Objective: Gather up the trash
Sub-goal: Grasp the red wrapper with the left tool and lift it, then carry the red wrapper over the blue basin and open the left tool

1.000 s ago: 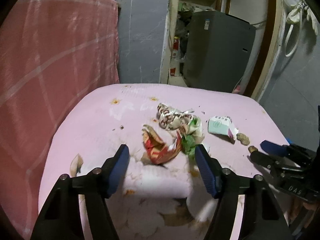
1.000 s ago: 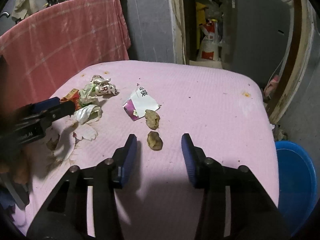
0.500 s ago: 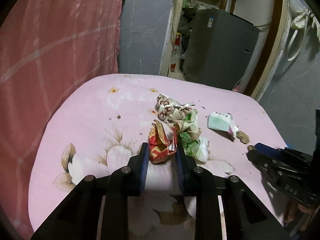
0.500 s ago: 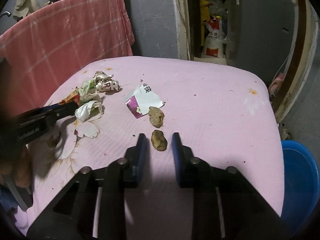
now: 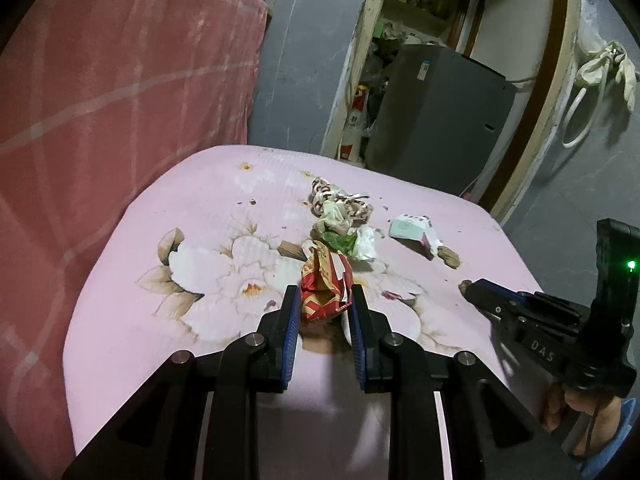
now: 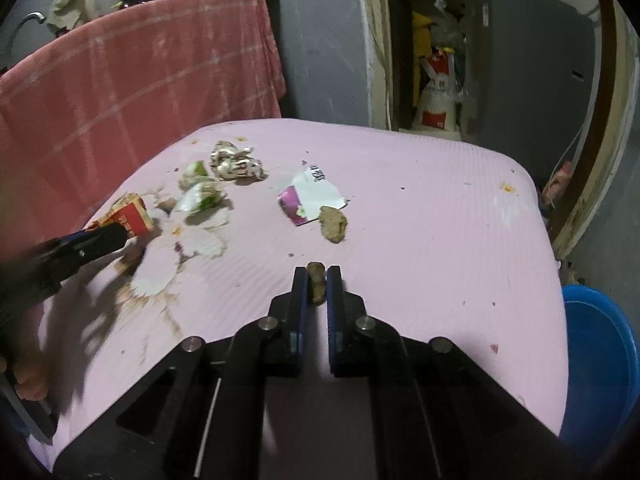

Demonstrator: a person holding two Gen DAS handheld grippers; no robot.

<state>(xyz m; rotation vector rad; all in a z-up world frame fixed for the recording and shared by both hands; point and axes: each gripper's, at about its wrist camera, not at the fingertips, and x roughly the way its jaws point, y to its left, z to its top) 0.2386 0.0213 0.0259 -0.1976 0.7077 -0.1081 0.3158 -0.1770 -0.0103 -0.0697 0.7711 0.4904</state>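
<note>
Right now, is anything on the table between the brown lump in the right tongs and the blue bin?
Nothing visible does. The brown lump sits pinched in the right tongs; only bare pink tablecloth lies toward the blue bin, beyond the table's edge.

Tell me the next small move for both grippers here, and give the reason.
Probably lift both and carry the loads toward the blue bin. The left gripper has just closed on the red wrapper, and the right gripper, whose jaws have also just been closing, pinches the brown scrap. Both pieces sit between the pads, so grasping looks done.
</note>
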